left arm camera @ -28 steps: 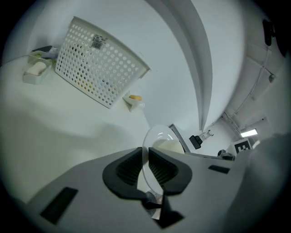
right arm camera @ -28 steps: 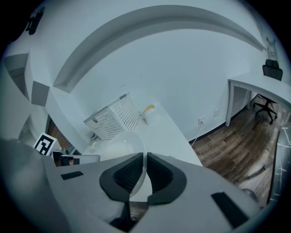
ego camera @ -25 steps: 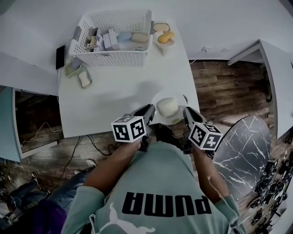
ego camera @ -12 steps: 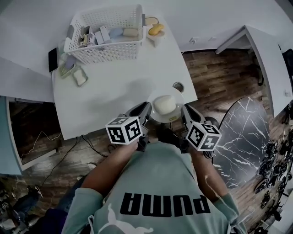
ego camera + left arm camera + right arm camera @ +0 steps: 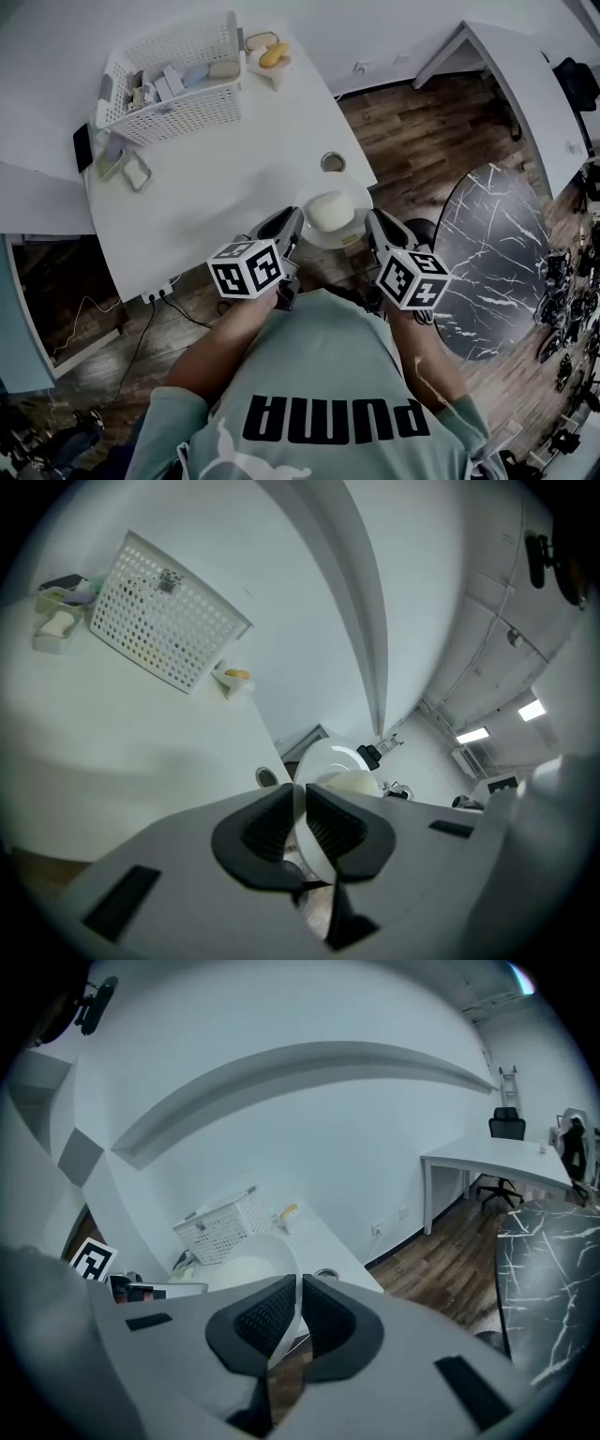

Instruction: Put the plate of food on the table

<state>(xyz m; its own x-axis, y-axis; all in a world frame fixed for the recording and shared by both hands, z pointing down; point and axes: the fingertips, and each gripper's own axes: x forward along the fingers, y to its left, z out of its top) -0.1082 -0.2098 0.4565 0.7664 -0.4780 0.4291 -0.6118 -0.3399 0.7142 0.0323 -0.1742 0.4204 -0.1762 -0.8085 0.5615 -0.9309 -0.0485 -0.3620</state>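
Observation:
A white plate with a pale mound of food hangs at the near right corner of the white table, partly past its edge. My left gripper is shut on the plate's left rim and my right gripper is shut on its right rim. In the left gripper view the rim runs between the shut jaws, with the plate and the food beyond them. The right gripper view shows the rim pinched in my gripper, with the plate to its left.
A white basket full of small items stands at the table's far left. Beside it is a small dish with yellow food. A soap dish and a phone lie at the left edge. A small round object sits near the plate. A round marble table stands to the right.
The plate and both grippers have drawn back from the table's corner toward the person, uncovering the small round object. The head view has swung, so the table sits further left.

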